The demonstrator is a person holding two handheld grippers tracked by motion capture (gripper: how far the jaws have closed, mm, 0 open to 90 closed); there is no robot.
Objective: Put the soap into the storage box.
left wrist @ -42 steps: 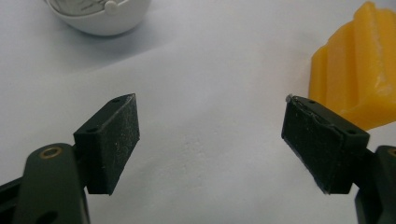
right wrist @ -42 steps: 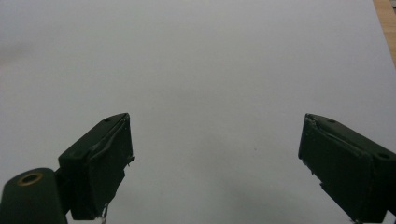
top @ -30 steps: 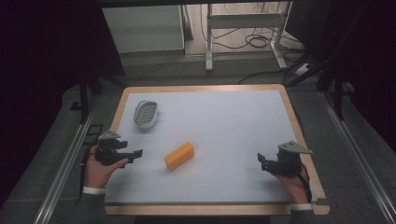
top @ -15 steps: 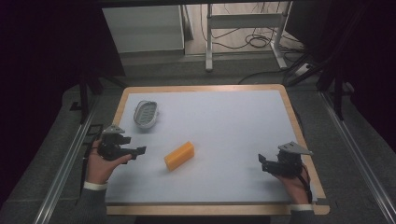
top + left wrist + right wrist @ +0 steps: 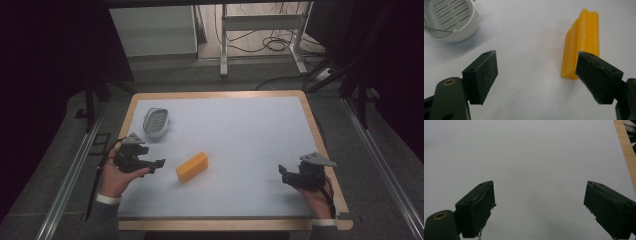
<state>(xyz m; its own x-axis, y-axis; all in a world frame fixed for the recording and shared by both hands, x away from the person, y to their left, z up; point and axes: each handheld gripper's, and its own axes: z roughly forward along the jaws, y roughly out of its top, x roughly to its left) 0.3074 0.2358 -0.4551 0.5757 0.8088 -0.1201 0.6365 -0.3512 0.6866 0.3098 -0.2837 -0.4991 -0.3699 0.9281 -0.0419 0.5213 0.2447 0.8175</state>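
Left tongs [image 5: 159,163] were spread w/ nothing between, just beside the yellow block [image 5: 192,166] on the worktop [image 5: 240,125]; nothing blocked the way. White strainer [image 5: 156,121] sat near, behind. Right tongs [image 5: 283,173] spread too, well apart at the worktop's edge.

Both grippers are chunky black plastic. The left gripper [image 5: 159,163] and right gripper [image 5: 282,170] each carry a grey three-cornered plate on top, and a thin dark cable trails back from each. Up close in the gripper views the jaws are flat black blocks with a slightly dusty, scuffed face and small screw holes in the top edge; the right one's pads look a bit frayed. There's a brass-coloured ring on the arm behind each near jaw. The person wears dark sleeves with light cuffs
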